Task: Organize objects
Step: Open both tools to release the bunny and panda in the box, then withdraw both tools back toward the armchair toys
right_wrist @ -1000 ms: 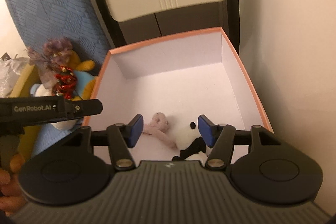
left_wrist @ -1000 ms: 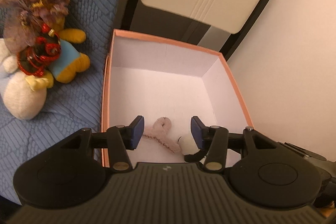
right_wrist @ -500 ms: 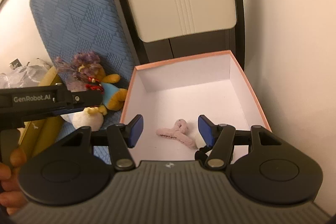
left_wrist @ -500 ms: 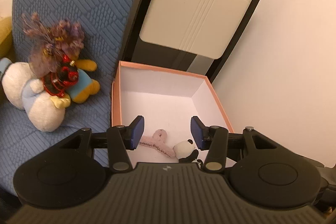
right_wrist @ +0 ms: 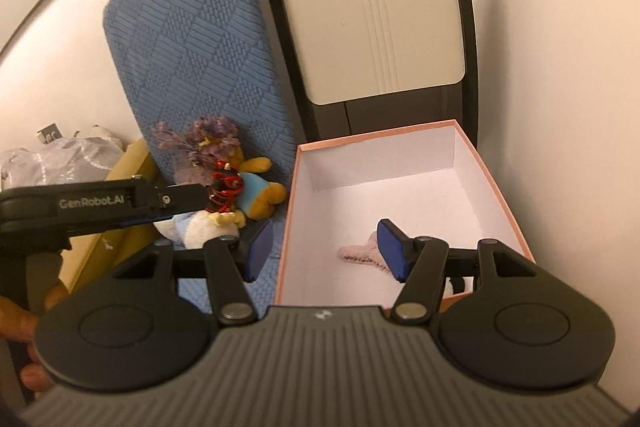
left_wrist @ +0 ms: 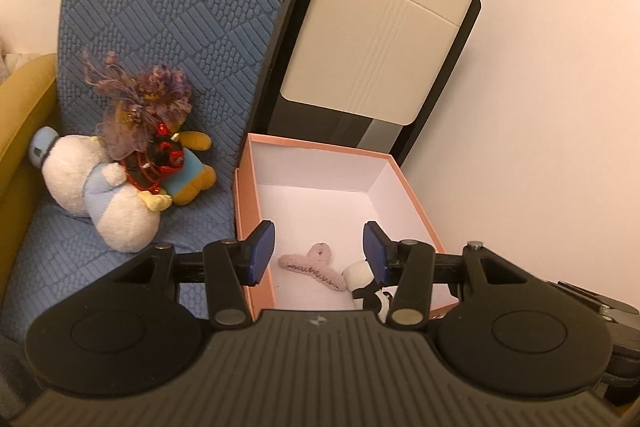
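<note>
A pink box [left_wrist: 412, 187] with a white inside stands on the blue seat by the wall. A fuzzy pink hair claw [left_wrist: 312, 265] and a small panda plush [left_wrist: 360, 277] lie in its near end. My left gripper [left_wrist: 319, 253] is open and empty, above the box's near edge. My right gripper [right_wrist: 326, 249] is open and empty, over the box's near left rim [right_wrist: 289, 211]; the claw [right_wrist: 362, 251] shows beside its right finger. A pile of plush toys [left_wrist: 132, 171] with a purple flower and a red ornament lies on the seat, left of the box.
The blue quilted seat back [left_wrist: 176, 11] rises behind the toys. A cream panel [left_wrist: 380, 39] stands behind the box. A wall [left_wrist: 552, 107] closes the right side. A yellow cushion [left_wrist: 20, 115] is at far left. The left gripper's body [right_wrist: 100, 203] crosses the right wrist view.
Both grippers have pulled back and up from the box, so more of the seat and panel shows. Both stay open and empty. The right gripper has shifted left.
</note>
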Available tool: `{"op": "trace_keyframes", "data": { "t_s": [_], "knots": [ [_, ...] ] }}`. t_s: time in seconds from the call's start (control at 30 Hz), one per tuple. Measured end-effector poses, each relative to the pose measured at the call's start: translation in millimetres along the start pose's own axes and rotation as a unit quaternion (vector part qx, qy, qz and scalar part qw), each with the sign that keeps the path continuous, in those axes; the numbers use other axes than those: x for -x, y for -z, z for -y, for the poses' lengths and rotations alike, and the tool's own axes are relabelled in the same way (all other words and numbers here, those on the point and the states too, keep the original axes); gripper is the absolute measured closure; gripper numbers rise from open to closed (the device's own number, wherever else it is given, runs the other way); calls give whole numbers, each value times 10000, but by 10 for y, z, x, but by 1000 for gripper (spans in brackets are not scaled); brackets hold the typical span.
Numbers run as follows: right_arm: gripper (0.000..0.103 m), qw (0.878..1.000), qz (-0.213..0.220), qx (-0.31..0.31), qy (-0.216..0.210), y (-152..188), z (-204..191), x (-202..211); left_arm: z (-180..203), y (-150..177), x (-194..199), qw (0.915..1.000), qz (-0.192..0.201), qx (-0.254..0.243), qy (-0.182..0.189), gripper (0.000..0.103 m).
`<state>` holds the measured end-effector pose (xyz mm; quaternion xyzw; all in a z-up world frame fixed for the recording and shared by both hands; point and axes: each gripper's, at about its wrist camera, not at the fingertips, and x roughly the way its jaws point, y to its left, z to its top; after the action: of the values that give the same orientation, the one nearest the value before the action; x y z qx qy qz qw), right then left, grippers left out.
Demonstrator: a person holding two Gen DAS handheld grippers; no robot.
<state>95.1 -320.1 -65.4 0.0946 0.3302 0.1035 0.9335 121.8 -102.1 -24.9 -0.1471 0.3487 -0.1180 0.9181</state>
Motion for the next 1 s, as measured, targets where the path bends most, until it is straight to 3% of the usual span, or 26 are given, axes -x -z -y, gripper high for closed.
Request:
{"op": "trace_keyframes", "data": {
  "t_s": [0.8,0.87,0.9,0.93,1.0],
  "knots": [
    [43,9992,210,200,-274,542,-846,550,-545,405,911,9993,296,5,-222,48],
    [33,9991,186,188,-338,574,-901,557,-585,444,973,9992,304,5,-264,48],
    [21,9991,180,189,-349,591,-926,557,-606,462,1004,9991,314,0,-277,48],
    [15,9990,188,197,-342,602,-946,558,-627,474,1031,9991,314,2,-290,48],
    [17,9990,154,239,-357,620,-997,546,-681,490,1071,9990,310,55,-327,41]
  ]
}}
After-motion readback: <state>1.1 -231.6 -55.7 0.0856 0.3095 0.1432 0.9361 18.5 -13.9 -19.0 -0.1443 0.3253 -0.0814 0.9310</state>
